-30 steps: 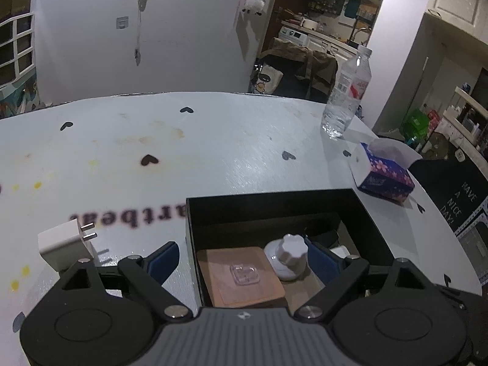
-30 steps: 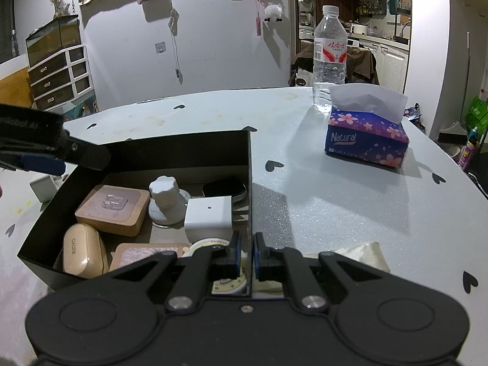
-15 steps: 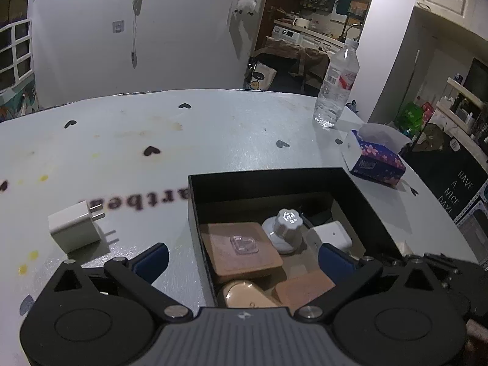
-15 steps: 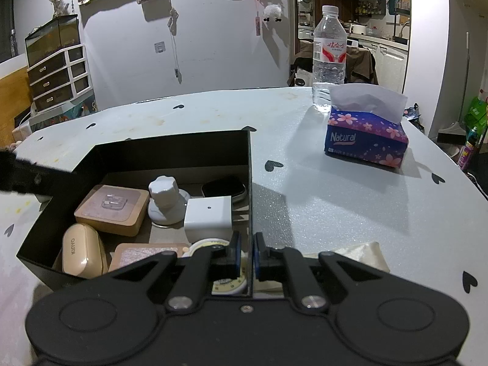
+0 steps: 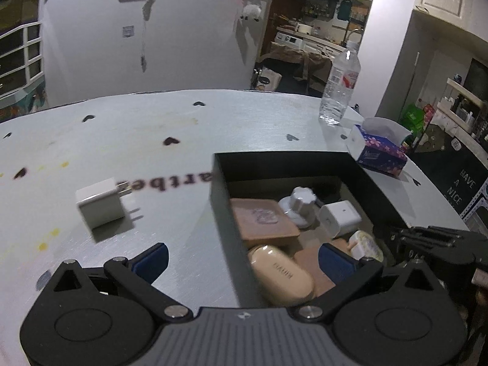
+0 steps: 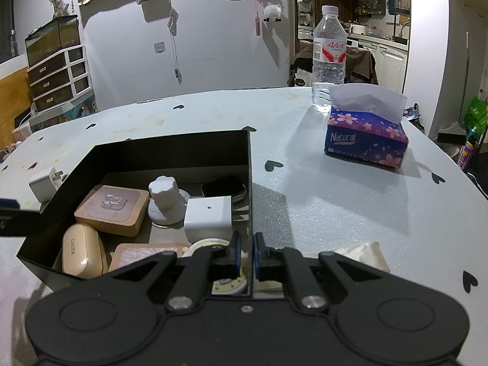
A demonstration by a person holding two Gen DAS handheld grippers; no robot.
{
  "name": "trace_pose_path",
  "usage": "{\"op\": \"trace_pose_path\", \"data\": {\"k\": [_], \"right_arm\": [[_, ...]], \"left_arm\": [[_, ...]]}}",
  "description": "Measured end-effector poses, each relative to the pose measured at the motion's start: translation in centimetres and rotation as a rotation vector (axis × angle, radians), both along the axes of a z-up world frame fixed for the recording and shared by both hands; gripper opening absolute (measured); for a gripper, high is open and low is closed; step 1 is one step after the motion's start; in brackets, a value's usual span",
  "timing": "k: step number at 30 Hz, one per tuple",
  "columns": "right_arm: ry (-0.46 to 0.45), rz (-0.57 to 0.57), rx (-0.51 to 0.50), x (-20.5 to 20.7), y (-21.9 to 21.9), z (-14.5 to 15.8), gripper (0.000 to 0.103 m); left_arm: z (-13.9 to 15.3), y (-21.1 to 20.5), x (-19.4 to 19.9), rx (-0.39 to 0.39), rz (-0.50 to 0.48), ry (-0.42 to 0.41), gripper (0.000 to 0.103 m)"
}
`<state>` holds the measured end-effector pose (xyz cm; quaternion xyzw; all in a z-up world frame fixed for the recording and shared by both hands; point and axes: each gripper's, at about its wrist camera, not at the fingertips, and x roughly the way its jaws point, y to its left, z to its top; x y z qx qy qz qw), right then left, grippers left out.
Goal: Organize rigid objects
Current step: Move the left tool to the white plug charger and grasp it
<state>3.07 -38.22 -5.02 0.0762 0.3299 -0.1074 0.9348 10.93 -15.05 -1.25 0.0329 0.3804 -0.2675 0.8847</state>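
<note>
**A:** Black card box [image 6: 170, 152] sits on my tabletop [image 6: 335, 201], open on top. Inside I see two tan wooden pads, one at the back [image 6: 111, 210] and one nearer me [image 6: 146, 251], a beige earbud case [image 6: 80, 253], a white knob on a round base [image 6: 164, 196], a white cube charger [image 6: 209, 218], a dark flat gadget [image 6: 224, 190] at the back and a round cream tin [image 6: 225, 274] at the near edge.

**B:** And what is left outside?

**A:** One white plug adapter [image 5: 100, 206] lies on the tabletop, left of the box and apart from it, prongs pointing toward the box wall.

**B:** Your fingers?

**A:** My right gripper [image 6: 246, 256] has its fingers clenched on the box's right wall, one pad inside, one outside. My left gripper [image 5: 242, 257] has its fingers spread wide and released, gripping nothing; they straddle the box's left wall, the left pad [image 5: 151, 260] over bare tabletop and the right pad [image 5: 334, 262] over the box's contents.

**B:** Anything farther off?

**A:** A blue flowered tissue box [image 6: 366, 137] beyond the box to the right, a clear water bottle [image 6: 328, 58] just behind it, and a crumpled pale cloth [image 6: 363, 254] near my right gripper.
</note>
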Motion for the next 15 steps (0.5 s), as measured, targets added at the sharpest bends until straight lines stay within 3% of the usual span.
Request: {"op": "trace_pose_path", "data": {"k": [12,15], "right_arm": [[0.000,0.000,0.000,0.0,0.0,0.0,0.009],[0.000,0.000,0.000,0.0,0.0,0.0,0.009]], "left_arm": [[-2.1,6.6,1.0,-0.033,0.188,0.016,0.103],[-2.7,7.8,2.2,-0.038,0.251,-0.012,0.103]]}}
